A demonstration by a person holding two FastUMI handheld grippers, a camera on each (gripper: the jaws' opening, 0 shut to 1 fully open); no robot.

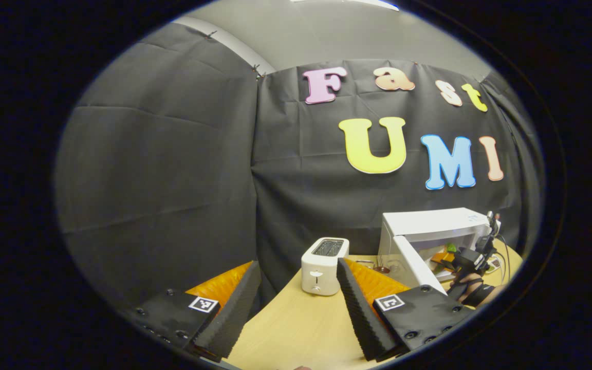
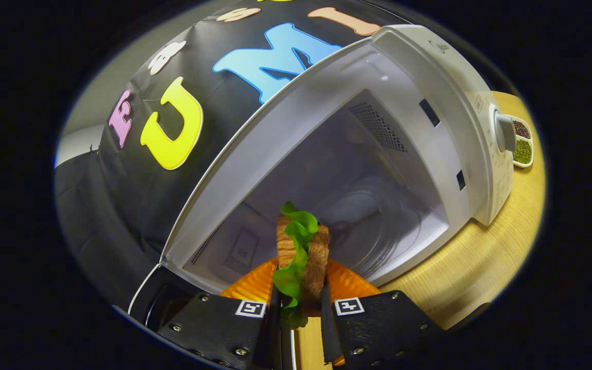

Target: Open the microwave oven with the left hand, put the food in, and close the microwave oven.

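Nearest in the right gripper view: right gripper point(image 2: 298, 313) clamped on a sandwich point(image 2: 303, 257), both fingers pressing its sides, bread upright with a green lettuce leaf point(image 2: 296, 241) curling out between the slices. Held edge-on, probably so it clears the microwave's opening and can be set flat on the floor inside. Just beyond the sandwich, the microwave point(image 2: 429, 67) with its cavity point(image 2: 368, 205) wide open; sandwich at the mouth of the cavity, not yet resting on anything inside as far as can be judged. To the right of the microwave, a small dish of green and dark grains point(image 2: 522, 144) on the desk point(image 2: 481, 257). In the left gripper view: left gripper point(image 1: 296, 303) with fingers apart and nothing between them, hovering above the desk well to the left of the microwave, likely parked clear after opening the door point(image 1: 417, 264) and waiting to shut it. Beyond it, a white toaster point(image 1: 323, 266) standing left of the microwave. Farther still, the right gripper and the hand point(image 1: 473, 288) holding it, at the microwave's open front.
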